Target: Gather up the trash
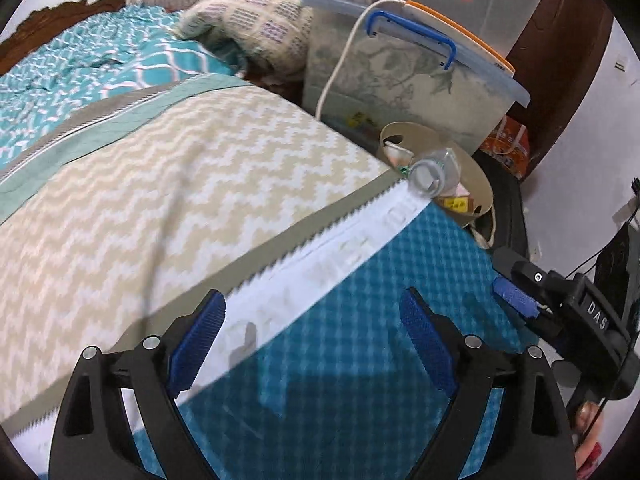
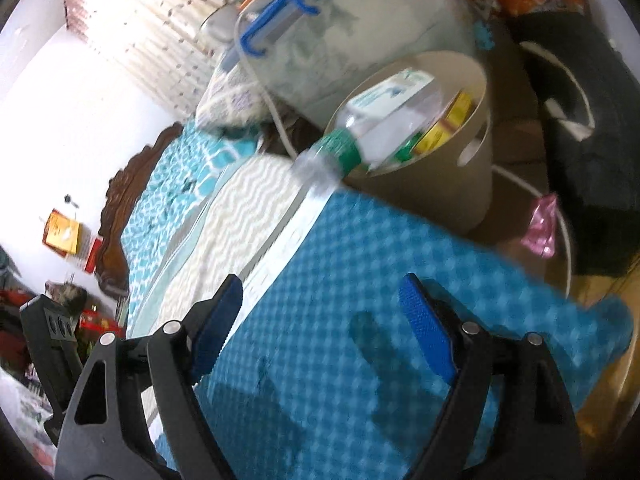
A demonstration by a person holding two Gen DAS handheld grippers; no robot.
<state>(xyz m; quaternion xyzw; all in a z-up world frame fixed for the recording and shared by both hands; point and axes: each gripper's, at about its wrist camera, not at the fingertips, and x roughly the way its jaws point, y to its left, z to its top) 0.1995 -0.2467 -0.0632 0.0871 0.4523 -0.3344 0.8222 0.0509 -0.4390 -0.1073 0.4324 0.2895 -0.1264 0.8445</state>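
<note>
Bedroom scene: bed with beige-and-white zigzag blanket (image 1: 168, 184) and teal quilted cover (image 1: 360, 340) across centre and lower frame; large translucent lidded storage box with blue handle (image 1: 400, 68) at upper right. Beige round plastic waste bin (image 2: 448, 184) at upper centre of right wrist view, just beyond bed corner, already loaded: clear plastic bottle with green label (image 2: 372, 128) lying tilted, neck over rim toward bed; yellow carton (image 2: 448, 124) and white wrappers inside. Pink crumpled wrapper (image 2: 542, 224) at right of frame on floor beside bin, apparently still to collect. Left gripper (image 1: 312, 340) and right gripper (image 2: 320, 328) both spread wide over cover, holding nothing. Task judged largely advanced, not finished.
</note>
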